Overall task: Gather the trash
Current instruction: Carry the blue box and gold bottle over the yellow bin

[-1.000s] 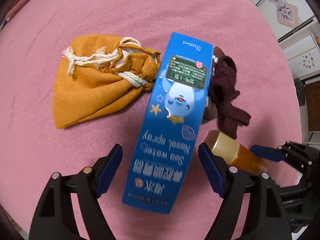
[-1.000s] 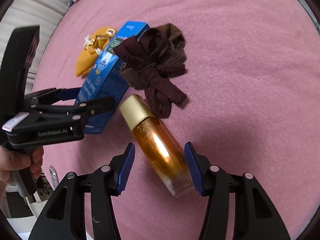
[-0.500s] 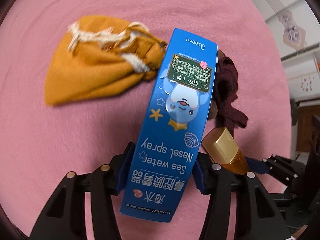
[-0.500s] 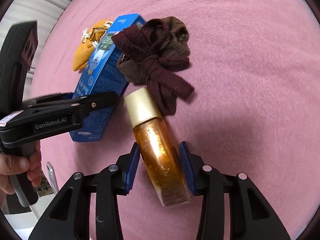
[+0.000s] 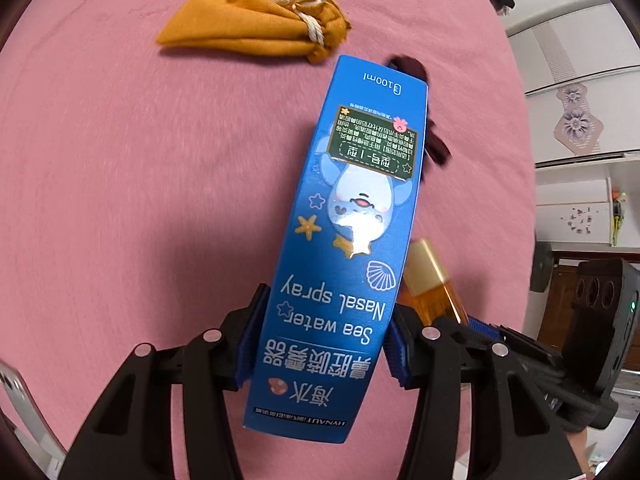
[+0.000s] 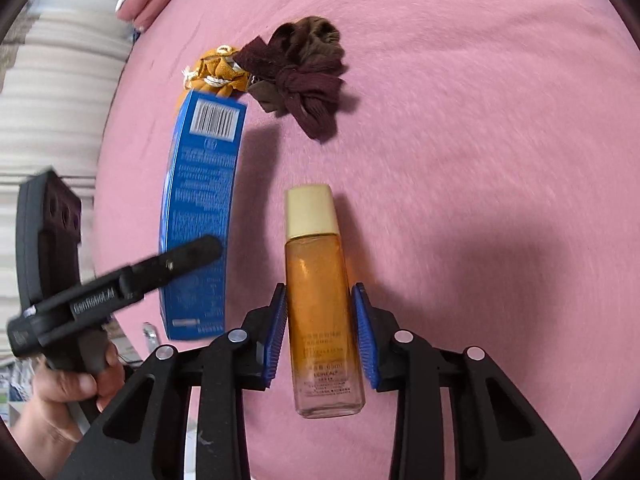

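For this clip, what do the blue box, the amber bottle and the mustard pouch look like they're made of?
Blue box: glossy printed cardboard, judging by sharp folded edges and a foil glint on the cartoon.
Amber bottle: clear glass or hard plastic, I can't tell which; liquid shows through, with an opaque cream cap.
Mustard pouch: soft matte woven fabric, creased, with a pale twisted cord drawstring.
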`<state>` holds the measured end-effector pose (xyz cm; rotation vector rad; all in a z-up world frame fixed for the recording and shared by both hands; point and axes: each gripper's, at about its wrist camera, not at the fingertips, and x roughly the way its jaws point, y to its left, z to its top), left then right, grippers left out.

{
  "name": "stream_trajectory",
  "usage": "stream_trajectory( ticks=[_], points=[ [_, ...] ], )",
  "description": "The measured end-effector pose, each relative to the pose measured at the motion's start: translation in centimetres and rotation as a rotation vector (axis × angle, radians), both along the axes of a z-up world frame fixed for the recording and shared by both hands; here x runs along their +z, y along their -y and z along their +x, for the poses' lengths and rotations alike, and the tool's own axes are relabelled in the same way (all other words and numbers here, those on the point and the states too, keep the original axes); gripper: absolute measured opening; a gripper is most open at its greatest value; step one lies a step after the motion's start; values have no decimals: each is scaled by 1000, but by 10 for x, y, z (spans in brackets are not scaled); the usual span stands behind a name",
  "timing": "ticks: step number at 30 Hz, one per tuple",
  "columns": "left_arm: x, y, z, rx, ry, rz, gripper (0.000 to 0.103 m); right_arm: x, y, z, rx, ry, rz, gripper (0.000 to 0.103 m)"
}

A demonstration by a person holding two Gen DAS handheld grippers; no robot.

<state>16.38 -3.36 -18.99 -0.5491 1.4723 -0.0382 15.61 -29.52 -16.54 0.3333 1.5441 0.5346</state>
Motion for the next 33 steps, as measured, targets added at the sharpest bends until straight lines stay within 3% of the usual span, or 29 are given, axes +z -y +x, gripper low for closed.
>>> stream_trajectory(
  ticks=[5,12,33],
  points=[
    [20,17,-20,-9,20,-26,51,15,15,-19,-33,17,10,30],
    [33,73,-43,-40,32,-65,51,35,40,-46,-112,46,27,30],
    [68,286,-50,-315,84,-111,51,79,236,-90,-446,144,45,30]
  ],
)
